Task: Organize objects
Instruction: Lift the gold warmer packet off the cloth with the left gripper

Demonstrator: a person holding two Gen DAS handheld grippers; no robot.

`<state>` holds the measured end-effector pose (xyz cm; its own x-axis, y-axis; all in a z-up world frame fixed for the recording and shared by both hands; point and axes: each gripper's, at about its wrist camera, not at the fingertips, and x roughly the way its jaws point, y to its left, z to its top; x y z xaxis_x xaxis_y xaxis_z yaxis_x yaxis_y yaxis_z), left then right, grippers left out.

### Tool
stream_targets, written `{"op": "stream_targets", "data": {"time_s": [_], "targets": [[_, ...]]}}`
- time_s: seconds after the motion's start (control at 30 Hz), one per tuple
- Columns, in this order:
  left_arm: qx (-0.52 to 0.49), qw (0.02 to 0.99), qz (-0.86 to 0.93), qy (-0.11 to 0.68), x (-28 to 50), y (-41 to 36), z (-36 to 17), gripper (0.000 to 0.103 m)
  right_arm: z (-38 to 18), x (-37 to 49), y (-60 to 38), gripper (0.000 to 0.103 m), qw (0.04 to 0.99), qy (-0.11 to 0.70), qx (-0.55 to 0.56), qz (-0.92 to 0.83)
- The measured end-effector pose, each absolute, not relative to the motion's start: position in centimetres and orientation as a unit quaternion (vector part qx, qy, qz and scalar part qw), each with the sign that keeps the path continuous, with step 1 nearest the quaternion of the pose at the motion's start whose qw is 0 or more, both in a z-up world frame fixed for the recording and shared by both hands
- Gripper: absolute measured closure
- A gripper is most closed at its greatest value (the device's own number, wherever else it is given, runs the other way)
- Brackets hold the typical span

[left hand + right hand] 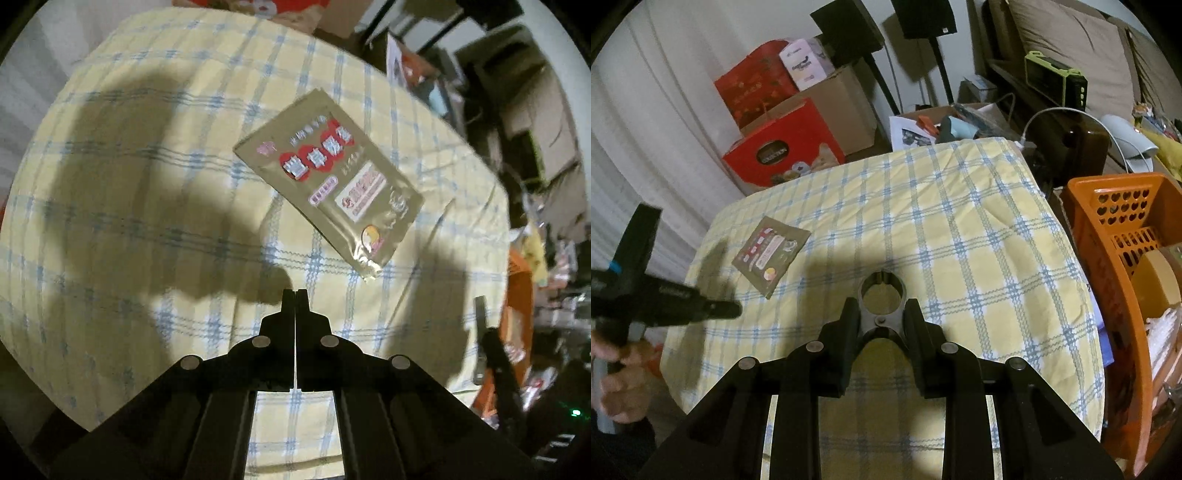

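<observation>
Packet [328, 181] lies flat on the checked worktop [960, 236], near its far left corner, touched by nothing.

Thin, light and glossy, it will likely slip and flex; a pinch at a sealed edge suits best. Left gripper [296, 295] hangs over the cloth with its fingers pressed together, empty. Right gripper [881, 317] has its fingers clamped on a grey clip [881, 295] with a ring-shaped end.
</observation>
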<state>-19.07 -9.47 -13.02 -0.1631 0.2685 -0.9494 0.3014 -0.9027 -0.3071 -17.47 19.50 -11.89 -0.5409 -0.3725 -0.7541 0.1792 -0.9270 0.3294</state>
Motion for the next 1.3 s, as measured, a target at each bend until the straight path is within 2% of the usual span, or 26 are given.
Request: {"op": "stream_targets", "data": {"time_s": [0.03, 0.1, 0.17, 0.23, 0.27, 0.33, 0.43, 0.47, 0.63, 0.77, 0.9, 0.93, 1.03, 1.07, 1.17, 1.3], "targets": [[0.637, 0.018, -0.732, 0.239, -19.1, -9.9, -12.5, 0.101, -12.0, -17.5, 19.5, 0.078, 0.158, -0.107, 0.452, -0.871], [0.623, 0.027, -0.735, 0.267, -19.9, -10.3, -12.0, 0.087, -12.2, -17.6, 19.4, 0.078, 0.157, -0.106, 0.455, -0.870], [0.615, 0.045, -0.737, 0.278, -21.7, -9.6, -11.3, 0.039, -12.5, -17.7, 19.4, 0.078, 0.155, -0.106, 0.459, -0.869], [0.602, 0.057, -0.749, 0.271, -23.5, -8.1, -10.9, 0.027, -12.7, -17.7, 19.4, 0.078, 0.153, -0.106, 0.460, -0.868], [0.603, 0.068, -0.750, 0.263, -24.4, -7.1, -11.1, 0.017, -12.8, -17.7, 19.5, 0.078, 0.152, -0.106, 0.461, -0.868], [0.613, 0.096, -0.742, 0.253, -26.4, -5.7, -12.2, 0.011, -12.8, -17.7, 19.7, 0.078, 0.149, -0.106, 0.461, -0.868], [0.629, 0.175, -0.701, 0.287, -28.3, -5.3, -14.8, 0.011, -12.9, -17.9, 19.9, 0.078, 0.145, -0.106, 0.462, -0.868], [0.628, 0.193, -0.696, 0.289, -28.3, -5.3, -15.3, 0.004, -12.9, -17.9, 20.0, 0.078, 0.144, -0.105, 0.462, -0.869], [0.615, 0.274, -0.694, 0.254, -30.6, -3.8, -16.4, 0.000, -12.7, -17.7, 20.5, 0.078, 0.144, -0.107, 0.460, -0.870], [0.590, 0.320, -0.681, 0.292, -31.0, -4.2, -16.7, 0.000, -12.5, -17.6, 20.8, 0.078, 0.146, -0.112, 0.456, -0.871], [0.582, 0.324, -0.688, 0.289, -31.7, -3.6, -16.8, 0.002, -12.6, -17.5, 21.3, 0.078, 0.142, -0.116, 0.457, -0.871], [0.578, 0.319, -0.697, 0.280, -31.7, -3.2, -16.8, 0.007, -12.6, -17.5, 21.6, 0.078, 0.140, -0.119, 0.456, -0.871], [0.564, 0.298, -0.728, 0.251, -31.5, -2.7, -16.2, 0.033, -12.5, -17.4, 22.2, 0.078, 0.138, -0.127, 0.453, -0.872], [0.564, 0.292, -0.732, 0.245, -31.4, -2.7, -16.1, 0.038, -12.5, -17.4, 22.3, 0.078, 0.138, -0.128, 0.453, -0.871], [0.573, 0.253, -0.748, 0.220, -29.7, -4.0, -14.9, 0.046, -12.2, -17.3, 22.5, 0.078, 0.137, -0.130, 0.451, -0.872], [0.607, 0.157, -0.759, 0.176, -27.2, -3.4, -14.0, 0.049, -11.8, -17.1, 22.4, 0.078, 0.139, -0.129, 0.446, -0.874]]}}
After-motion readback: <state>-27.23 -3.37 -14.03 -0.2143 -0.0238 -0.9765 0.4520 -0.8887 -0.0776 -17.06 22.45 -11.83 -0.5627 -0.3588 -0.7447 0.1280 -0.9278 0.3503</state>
